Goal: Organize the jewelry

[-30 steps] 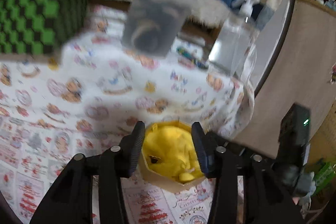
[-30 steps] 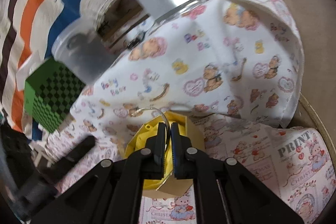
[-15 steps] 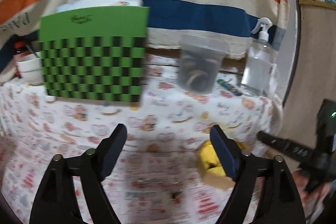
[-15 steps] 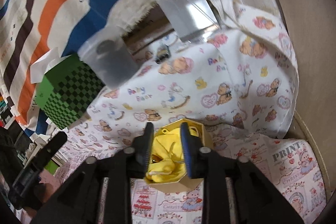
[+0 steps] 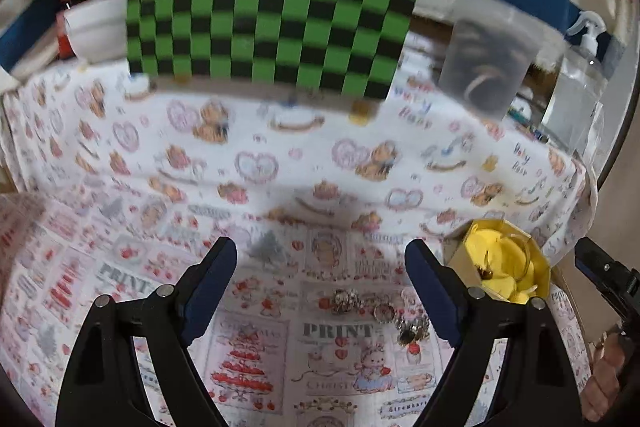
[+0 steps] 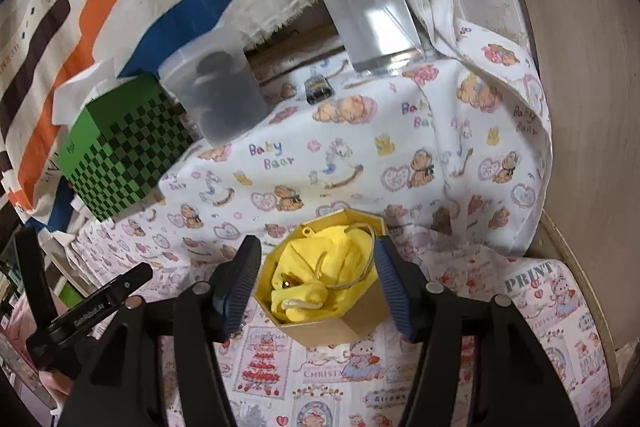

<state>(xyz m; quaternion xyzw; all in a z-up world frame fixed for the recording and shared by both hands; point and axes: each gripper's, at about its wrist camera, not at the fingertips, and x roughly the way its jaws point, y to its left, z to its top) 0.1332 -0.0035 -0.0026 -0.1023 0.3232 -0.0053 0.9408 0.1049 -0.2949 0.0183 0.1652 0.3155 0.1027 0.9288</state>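
A small octagonal cardboard box with yellow lining [image 6: 324, 283] sits on the printed tablecloth; a thin hoop and a small dark piece lie in it. My right gripper [image 6: 316, 285] is open, its jaws on either side of the box. In the left wrist view the box [image 5: 500, 267] is at the right. My left gripper [image 5: 320, 287] is open and empty above the cloth. A little pile of loose jewelry [image 5: 376, 311] lies on the cloth near its right finger [image 5: 432, 291].
A green checkered box [image 5: 272, 7] stands at the back, and also shows in the right wrist view [image 6: 120, 147]. A cloudy plastic tub [image 6: 216, 99] and a clear spray bottle [image 6: 364, 7] stand behind. A brown wall [image 6: 580, 67] is at the right.
My left gripper let go of the yellow box, opened wide and moved left. My right gripper opened, leaving the hoop in the box, and its jaws now stand around it.
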